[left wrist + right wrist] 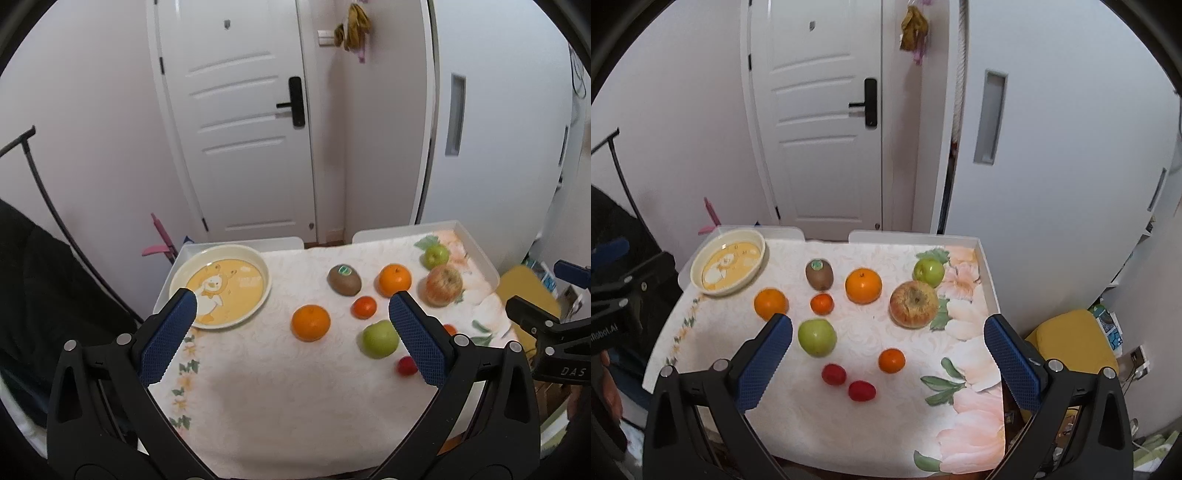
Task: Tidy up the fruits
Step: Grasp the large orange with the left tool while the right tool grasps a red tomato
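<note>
Ten fruits lie loose on the table (pixel 849 424): two oranges (pixel 863 285), two small tangerines (pixel 892 360), two green apples (pixel 817 337), one red-yellow apple (pixel 914 304), one kiwi (pixel 819 274) and two small red fruits (pixel 861 390). One empty yellow plate (pixel 701 284) sits at the far left corner. The left gripper (pixel 293 306) and right gripper (pixel 888 330) hover wide apart, holding nothing.

Open cloth (pixel 820 417) at the near edge, bare up to two red fruits (pixel 848 383). Wide free strip between plate (pixel 701 282) and kiwi (pixel 819 275), blocked partway by one orange (pixel 771 303). Tight gaps among green apple (pixel 817 337), small mandarin (pixel 822 303) and large orange (pixel 863 286). Raised tray rim (pixel 988 273) along the right and far sides.
</note>
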Available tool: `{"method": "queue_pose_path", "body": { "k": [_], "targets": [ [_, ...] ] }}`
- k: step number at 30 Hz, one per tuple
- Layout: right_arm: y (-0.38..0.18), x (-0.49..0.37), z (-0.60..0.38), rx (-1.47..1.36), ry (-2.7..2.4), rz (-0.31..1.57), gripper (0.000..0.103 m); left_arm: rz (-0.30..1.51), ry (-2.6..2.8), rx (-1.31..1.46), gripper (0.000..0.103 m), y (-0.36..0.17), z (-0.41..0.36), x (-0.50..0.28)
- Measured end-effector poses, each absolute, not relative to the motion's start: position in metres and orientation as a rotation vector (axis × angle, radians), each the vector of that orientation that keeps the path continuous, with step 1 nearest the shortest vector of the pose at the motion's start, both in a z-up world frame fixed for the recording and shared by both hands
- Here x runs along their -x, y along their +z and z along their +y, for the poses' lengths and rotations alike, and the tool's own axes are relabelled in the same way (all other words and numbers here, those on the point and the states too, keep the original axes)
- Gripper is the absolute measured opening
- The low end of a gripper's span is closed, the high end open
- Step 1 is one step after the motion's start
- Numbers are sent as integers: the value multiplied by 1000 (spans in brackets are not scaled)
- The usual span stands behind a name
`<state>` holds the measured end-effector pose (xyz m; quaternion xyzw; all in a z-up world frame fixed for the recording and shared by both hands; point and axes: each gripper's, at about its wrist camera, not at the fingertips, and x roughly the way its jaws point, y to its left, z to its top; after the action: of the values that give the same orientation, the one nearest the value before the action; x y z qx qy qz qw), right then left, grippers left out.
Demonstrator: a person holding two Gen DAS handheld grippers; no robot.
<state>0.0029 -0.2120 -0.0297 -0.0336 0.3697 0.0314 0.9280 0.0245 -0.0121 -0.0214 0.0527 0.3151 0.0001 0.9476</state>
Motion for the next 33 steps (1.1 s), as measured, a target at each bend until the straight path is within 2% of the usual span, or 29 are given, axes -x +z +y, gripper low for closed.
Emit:
{"method": "queue_pose_path", "body": {
  "k": [24,25,26,29,33],
  "targets": [
    [-141,-6,-165,-126,-149,939,100,842,-374,-286,103,-139,13,-117],
    [-146,-6,-163,-134,-165,943,96,848,-394,-298,103,-145,13,-121],
    [-151,-7,-161,-145,-178,946,88,853,-406,-306,100,-149,12,-124],
    [-167,-10,-155,-182,-200,962,78,869,-446,-338,99,-164,9,-136],
    [-181,-14,-145,-217,-225,978,74,887,-487,-365,99,-180,6,-148]
  ]
}}
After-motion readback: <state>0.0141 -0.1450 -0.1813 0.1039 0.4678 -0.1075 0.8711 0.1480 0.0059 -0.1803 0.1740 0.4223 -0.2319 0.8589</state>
